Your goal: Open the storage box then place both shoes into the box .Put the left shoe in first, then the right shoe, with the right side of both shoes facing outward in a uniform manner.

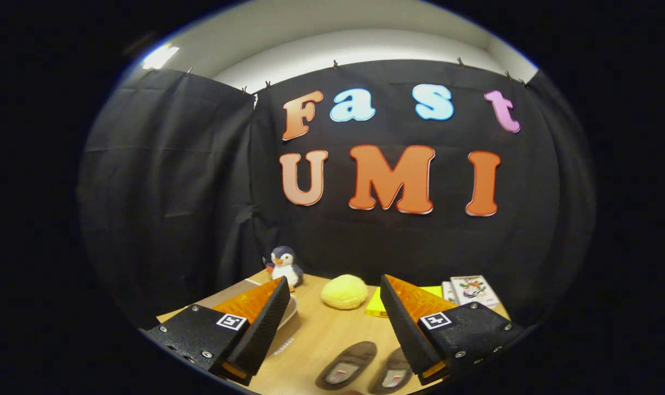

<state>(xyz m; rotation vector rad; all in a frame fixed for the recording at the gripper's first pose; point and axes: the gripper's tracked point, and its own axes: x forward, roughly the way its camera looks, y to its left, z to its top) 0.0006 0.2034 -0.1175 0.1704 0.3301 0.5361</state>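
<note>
Jaws spread wide above two dark slip-on shoes [368, 366] lying side by side.

My tongs [335, 307] stand parted with nothing between them; bare light wooden table [316, 334] lies ahead. Two dark slip-on shoes [347, 365] sit below, a round yellow plush cushion [344, 291] blocks farther on.

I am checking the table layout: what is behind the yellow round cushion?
Behind the yellow round cushion hangs the black cloth wall; the table's back edge is covered by it. The open tongs hold nothing.
</note>
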